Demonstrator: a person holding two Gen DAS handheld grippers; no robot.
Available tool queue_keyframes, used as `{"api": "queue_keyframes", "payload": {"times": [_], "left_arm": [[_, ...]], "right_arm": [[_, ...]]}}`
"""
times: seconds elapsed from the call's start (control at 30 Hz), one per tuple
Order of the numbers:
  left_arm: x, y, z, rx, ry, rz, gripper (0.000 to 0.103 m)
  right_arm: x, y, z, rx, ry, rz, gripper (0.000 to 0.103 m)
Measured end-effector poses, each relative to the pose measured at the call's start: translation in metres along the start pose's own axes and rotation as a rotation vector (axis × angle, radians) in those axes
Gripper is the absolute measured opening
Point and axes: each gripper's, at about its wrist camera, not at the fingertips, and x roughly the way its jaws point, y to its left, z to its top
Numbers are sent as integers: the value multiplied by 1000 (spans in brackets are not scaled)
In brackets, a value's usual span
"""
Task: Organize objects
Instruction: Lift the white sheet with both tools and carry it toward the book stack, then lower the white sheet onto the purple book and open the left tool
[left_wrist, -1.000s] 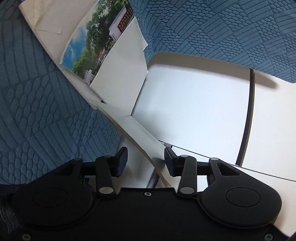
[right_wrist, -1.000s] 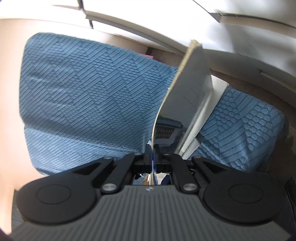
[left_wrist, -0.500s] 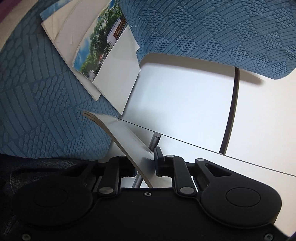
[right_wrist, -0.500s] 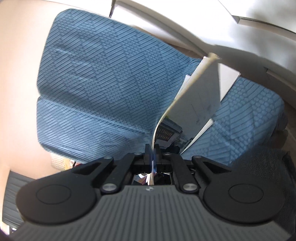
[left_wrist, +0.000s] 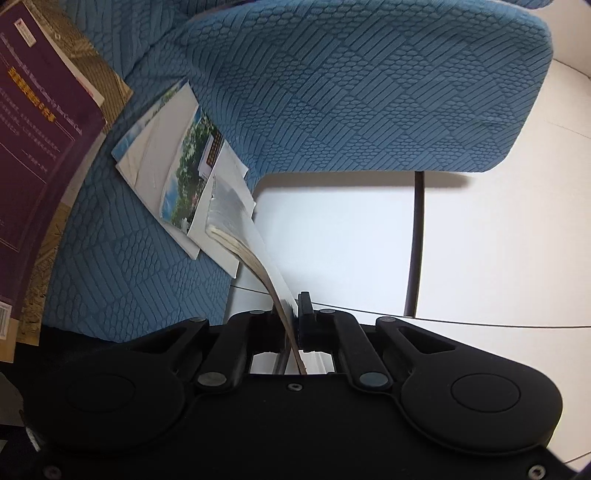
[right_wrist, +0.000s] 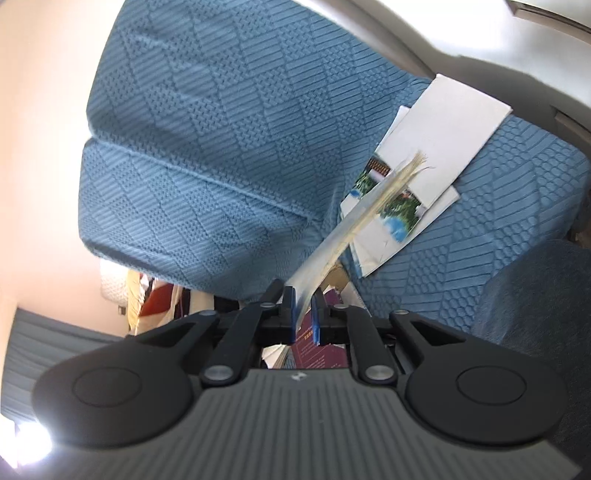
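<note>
**Blue sofa (left_wrist: 332, 92): sorting approx. half done**

L gripper (left_wrist: 295, 314) pinches the worn booklet (left_wrist: 243, 236) near the seat edge. R gripper (right_wrist: 303, 314) jaws have just been opening, w/ booklet (right_wrist: 354, 221) loose btwn them. We see a stack (left_wrist: 177, 162) laid far left. Held booklet + purple book (left_wrist: 33, 129) not yet placed.

You face a blue quilted sofa cover (left_wrist: 362, 92), its padded backrest (right_wrist: 207, 122) upright, beside pale floor tiles (left_wrist: 498, 240) with dark seams.
</note>
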Motion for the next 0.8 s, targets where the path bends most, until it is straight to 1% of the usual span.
{"api": "queue_keyframes", "payload": {"times": [0.17, 0.37, 0.5, 0.63, 0.8], "left_arm": [[-42, -11, 7, 33, -68, -35, 4], [-93, -30, 14, 113, -151, -24, 4], [-120, -34, 19, 157, -203, -14, 4], [-142, -26, 22, 179, -242, -1, 4], [-163, -6, 25, 191, -274, 33, 4]], "right_arm": [[11, 28, -5, -73, 10, 24, 12], [30, 62, -15, -141, 36, 57, 12], [44, 82, -23, -182, 64, 81, 12], [59, 97, -34, -234, 95, 96, 12], [83, 101, -45, -294, 166, 110, 14]]}}
